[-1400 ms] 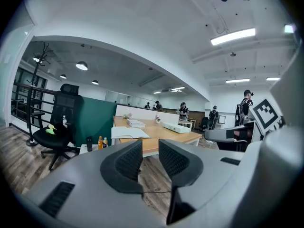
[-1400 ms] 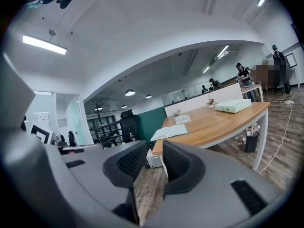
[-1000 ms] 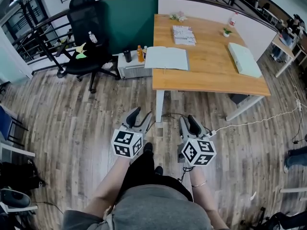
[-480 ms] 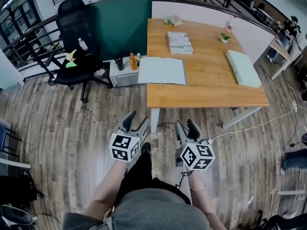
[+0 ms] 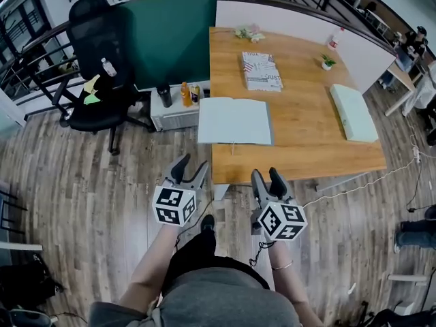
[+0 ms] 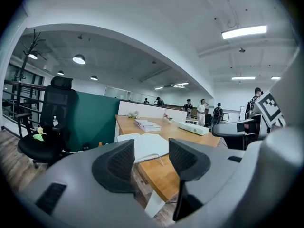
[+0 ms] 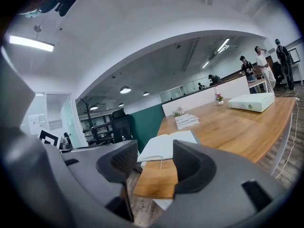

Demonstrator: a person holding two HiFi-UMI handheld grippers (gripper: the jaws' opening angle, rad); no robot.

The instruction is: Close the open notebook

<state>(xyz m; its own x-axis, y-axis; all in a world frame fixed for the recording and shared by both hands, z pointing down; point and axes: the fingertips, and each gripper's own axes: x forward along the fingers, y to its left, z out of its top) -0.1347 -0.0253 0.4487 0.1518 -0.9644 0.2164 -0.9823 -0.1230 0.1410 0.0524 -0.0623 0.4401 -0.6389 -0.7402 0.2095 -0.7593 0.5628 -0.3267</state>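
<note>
Your left gripper (image 6: 151,156) has just been opening its jaws. They stand wide apart with nothing between them. Your right gripper (image 7: 152,167) has likewise just been opening. Its jaws are spread fully and hold nothing. Both grippers hang over the wooden floor (image 5: 102,203), just short of the near edge of the table (image 5: 306,125). The open notebook (image 5: 235,121) lies flat, pages up, at the table's near left corner, ahead of both grippers. A stack of booklets (image 5: 261,71) lies behind it. A white box (image 5: 354,112) lies well apart to the right.
</note>
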